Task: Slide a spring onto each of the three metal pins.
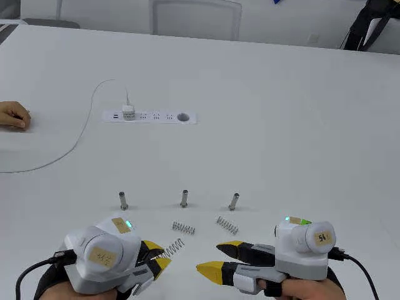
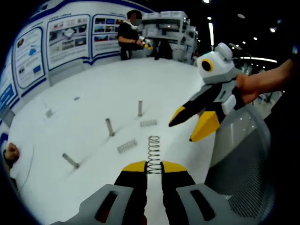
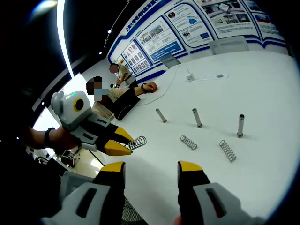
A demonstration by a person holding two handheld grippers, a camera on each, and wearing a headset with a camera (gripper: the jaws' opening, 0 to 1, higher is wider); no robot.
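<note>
Left hand-held gripper [image 2: 153, 166] clamped on spring [image 2: 153, 149], its lower end hidden, right hand-held gripper [image 3: 152, 169] wide, empty

Lower end of the spring [image 2: 153, 151] lost between the pinched yellow tips of the left gripper [image 2: 153, 167]; number of coils clamped inside impossible to tell. In the head view, rear of the right gripper [image 1: 209, 258] sliced off by the bottom of the frame. At the left edge of the worktop [image 1: 281, 125], a resting hand [image 1: 12, 115] cut at the wrist, with the cable [image 1: 91, 103] running out of frame just below it. Chair [image 1: 195, 19] beyond the far edge cropped at the top. Sockets on the power strip [image 1: 150, 117] too small to count. Text on the wall posters [image 3: 164, 42] too small to read.
</note>
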